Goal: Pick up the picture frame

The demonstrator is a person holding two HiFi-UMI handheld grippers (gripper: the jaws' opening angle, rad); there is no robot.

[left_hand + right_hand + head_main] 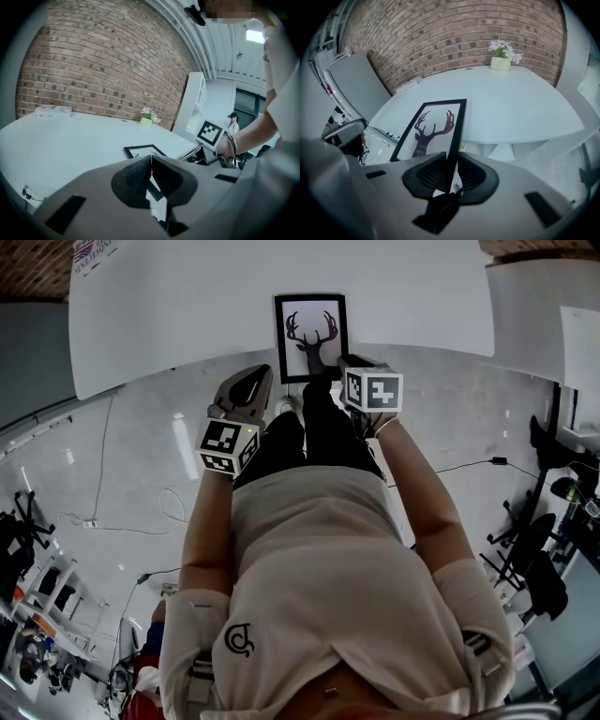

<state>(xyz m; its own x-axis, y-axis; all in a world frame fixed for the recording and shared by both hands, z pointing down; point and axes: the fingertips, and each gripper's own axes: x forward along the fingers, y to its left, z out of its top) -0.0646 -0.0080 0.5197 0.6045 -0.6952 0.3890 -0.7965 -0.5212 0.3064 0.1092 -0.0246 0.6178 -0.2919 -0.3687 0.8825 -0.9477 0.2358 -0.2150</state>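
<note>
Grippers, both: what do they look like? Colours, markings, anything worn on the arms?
The left gripper and right gripper match: smooth grey shells, dark ribbed fingers, and on each a white marker cube with black square patterns. No cables show on them. The person wears a light short-sleeved top, and thin bands circle the right wrist.

The head view looks steeply down from above the person's torso, with the white table and the picture frame far off at the top of its field. The left gripper view sits low and close over the table, facing almost level toward the brick wall, while the right gripper view tilts down close above the frame's edge and faces that same wall. All three views share the frame, and both gripper views also share the flower pot.
</note>
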